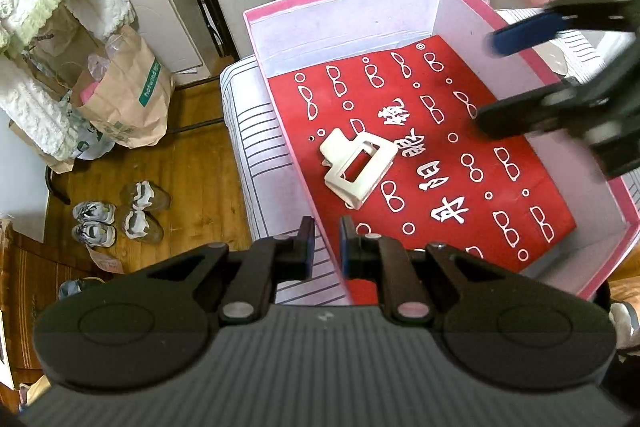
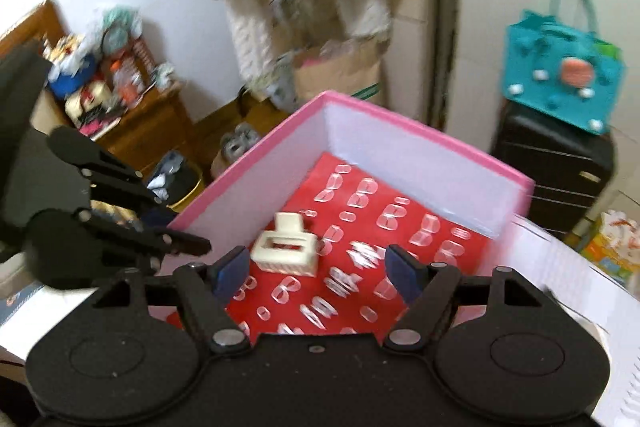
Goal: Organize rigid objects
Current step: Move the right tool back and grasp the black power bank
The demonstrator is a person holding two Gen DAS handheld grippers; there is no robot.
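Left gripper (image 1: 325, 241): jaws nearly together with a thin gap, nothing between them, straddling the near wall of the pink cardboard box with white inner walls (image 1: 456, 3). Right gripper (image 2: 318, 269): jaws spread wide, empty, held over the box interior; in the left view it enters from the right, blurred, above the far right wall. Cream-white plastic claw hair clip (image 1: 357, 169) lies loose on the red paper liner printed with white glasses motifs and characters (image 1: 500, 187) on the box floor, touching neither gripper. From the left jaws it sits just ahead and slightly right, inside the wall. From the right jaws it sits ahead, nearer the left finger than the right one. Box rests on a white cloth with dark line pattern (image 1: 256, 131).
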